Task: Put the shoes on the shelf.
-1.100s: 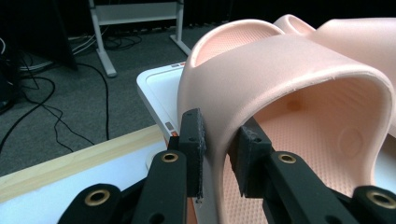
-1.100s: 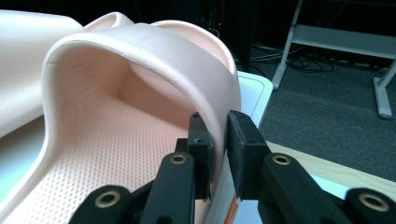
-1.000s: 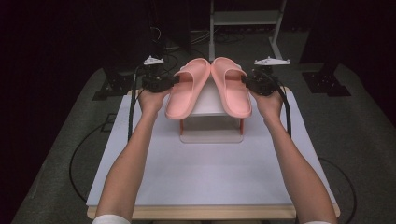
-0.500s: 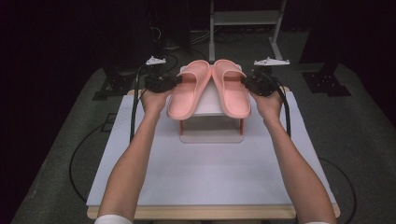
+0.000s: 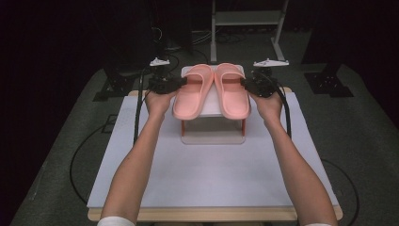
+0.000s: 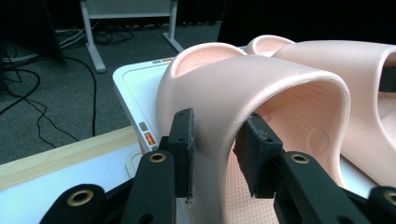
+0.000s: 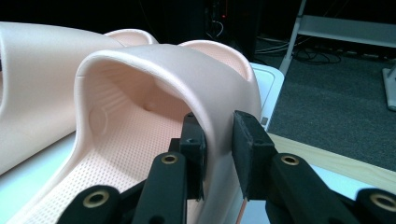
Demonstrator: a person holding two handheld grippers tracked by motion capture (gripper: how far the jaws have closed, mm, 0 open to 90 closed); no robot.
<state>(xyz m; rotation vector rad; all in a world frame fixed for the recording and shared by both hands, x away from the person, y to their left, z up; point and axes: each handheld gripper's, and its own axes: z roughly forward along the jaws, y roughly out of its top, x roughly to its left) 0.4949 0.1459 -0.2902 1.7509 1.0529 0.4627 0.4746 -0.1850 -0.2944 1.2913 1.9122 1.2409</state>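
Observation:
Two pink slippers lie side by side over a small white stand (image 5: 211, 126) with orange legs, toes overhanging its front. My left gripper (image 5: 182, 83) comes in from the left and is shut on the strap of the left slipper (image 5: 193, 96). In the left gripper view, the left gripper (image 6: 215, 149) has one pad outside that slipper's (image 6: 261, 84) strap and one under it. My right gripper (image 5: 243, 83) is shut on the strap of the right slipper (image 5: 233, 96). In the right gripper view, the right gripper (image 7: 218, 149) pinches that slipper's (image 7: 163, 60) strap the same way.
The stand sits at the far middle of a white-covered table (image 5: 211, 179) with a wooden edge. A white metal frame (image 5: 244, 19) and dark equipment bases (image 5: 329, 82) stand on the grey floor behind. Black cables (image 5: 139, 108) trail from both grippers.
Both slippers and the hands have shifted slightly, settling a little lower over the stand. The grippers have stayed on the straps throughout.

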